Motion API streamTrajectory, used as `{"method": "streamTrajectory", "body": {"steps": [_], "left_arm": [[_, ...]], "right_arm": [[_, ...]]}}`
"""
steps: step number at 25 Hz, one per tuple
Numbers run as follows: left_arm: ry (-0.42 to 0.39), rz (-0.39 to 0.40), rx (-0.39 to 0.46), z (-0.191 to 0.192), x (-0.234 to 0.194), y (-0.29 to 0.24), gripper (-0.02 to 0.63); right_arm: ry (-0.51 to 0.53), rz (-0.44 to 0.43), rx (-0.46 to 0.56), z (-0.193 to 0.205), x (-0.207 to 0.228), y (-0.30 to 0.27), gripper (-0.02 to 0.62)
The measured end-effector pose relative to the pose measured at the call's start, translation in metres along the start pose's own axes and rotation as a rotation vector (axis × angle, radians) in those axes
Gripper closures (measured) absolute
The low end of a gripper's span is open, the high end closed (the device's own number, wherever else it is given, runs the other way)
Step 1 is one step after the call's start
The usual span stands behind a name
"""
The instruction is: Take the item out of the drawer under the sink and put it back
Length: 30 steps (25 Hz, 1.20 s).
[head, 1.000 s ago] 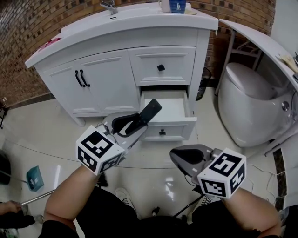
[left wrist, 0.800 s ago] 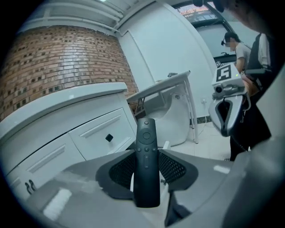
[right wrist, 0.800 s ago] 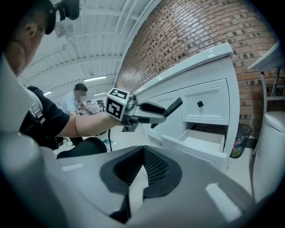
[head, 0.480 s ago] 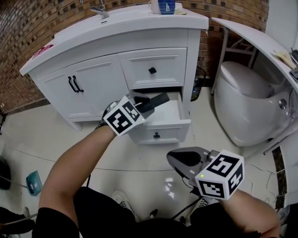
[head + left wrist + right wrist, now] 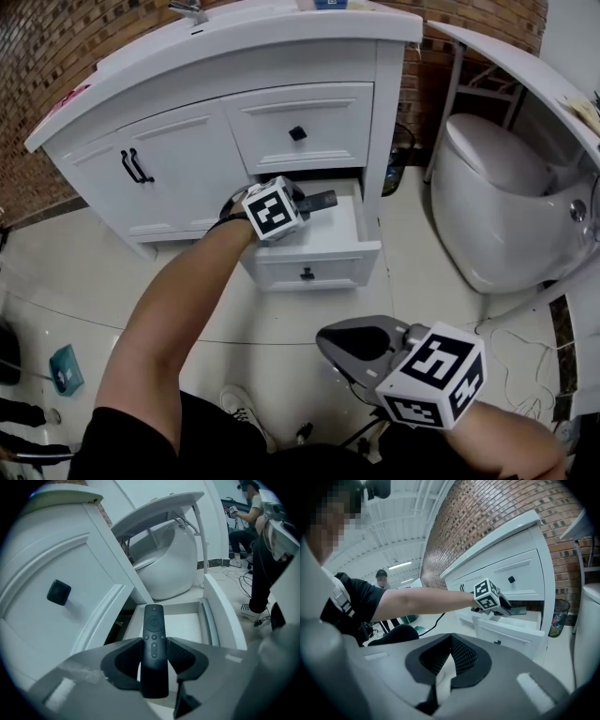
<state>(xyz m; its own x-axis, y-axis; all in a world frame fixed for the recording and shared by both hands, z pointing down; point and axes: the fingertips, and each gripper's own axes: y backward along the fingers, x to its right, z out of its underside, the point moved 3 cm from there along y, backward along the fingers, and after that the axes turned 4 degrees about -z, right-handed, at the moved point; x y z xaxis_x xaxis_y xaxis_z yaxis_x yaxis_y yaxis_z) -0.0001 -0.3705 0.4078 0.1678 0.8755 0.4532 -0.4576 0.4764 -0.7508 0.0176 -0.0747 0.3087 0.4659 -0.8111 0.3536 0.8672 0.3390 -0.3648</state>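
Head view
- Left gripper (image 5: 307, 202): held out on a straight arm over the open lower drawer (image 5: 314, 255) of the white vanity cabinet (image 5: 187, 159); it is clenched on a black remote control (image 5: 322, 200).
- Remote control: its free end is pointed across the drawer interior, just under the closed upper drawer (image 5: 333, 122).
- Right gripper (image 5: 323, 345): held low over the tiled floor (image 5: 56, 272), well apart from the cabinet.
- Toilet (image 5: 497, 206): beside the cabinet, at the right of the view.

Left gripper view
- Jaws: closed on the lower half of the remote control, one ribbed pad (image 5: 182, 654) pressed against each long edge.
- Remote control: button face is turned up and its far end is seen above the white drawer floor. Contact with that floor cannot be told.
- Knob (image 5: 59, 592): black, on the upper drawer front at the left.

Right gripper view
- Jaws: tips are brought together, and nothing is held between them.
- Left gripper: seen ahead at the drawer mouth, with the remote control over the drawer.
- Bystander (image 5: 382, 581): seen standing far back.
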Motion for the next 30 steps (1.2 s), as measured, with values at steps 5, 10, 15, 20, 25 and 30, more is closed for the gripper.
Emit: {"method": "streamTrajectory", "body": {"steps": [5, 10, 15, 20, 25, 30], "left_arm": [[0.014, 0.046, -0.037, 0.009, 0.001, -0.038, 0.437], [0.036, 0.063, -0.061, 0.022, -0.001, -0.065, 0.437], [0.016, 0.118, -0.066, 0.023, 0.008, -0.085, 0.436], [0.027, 0.141, -0.078, 0.023, 0.010, -0.095, 0.436], [0.047, 0.148, -0.101, 0.032, 0.013, -0.101, 0.432], [0.066, 0.107, -0.050, 0.023, 0.000, -0.087, 0.412]], "right_arm": [[-0.022, -0.002, -0.002, 0.002, 0.008, 0.002, 0.592], [-0.055, 0.009, 0.015, 0.000, 0.022, 0.007, 0.593], [-0.085, 0.018, 0.015, 0.004, 0.031, 0.009, 0.592], [-0.090, 0.016, 0.007, 0.004, 0.032, 0.007, 0.592], [-0.088, 0.018, 0.009, 0.005, 0.033, 0.008, 0.592], [-0.080, 0.024, 0.016, 0.002, 0.033, 0.009, 0.592]]}}
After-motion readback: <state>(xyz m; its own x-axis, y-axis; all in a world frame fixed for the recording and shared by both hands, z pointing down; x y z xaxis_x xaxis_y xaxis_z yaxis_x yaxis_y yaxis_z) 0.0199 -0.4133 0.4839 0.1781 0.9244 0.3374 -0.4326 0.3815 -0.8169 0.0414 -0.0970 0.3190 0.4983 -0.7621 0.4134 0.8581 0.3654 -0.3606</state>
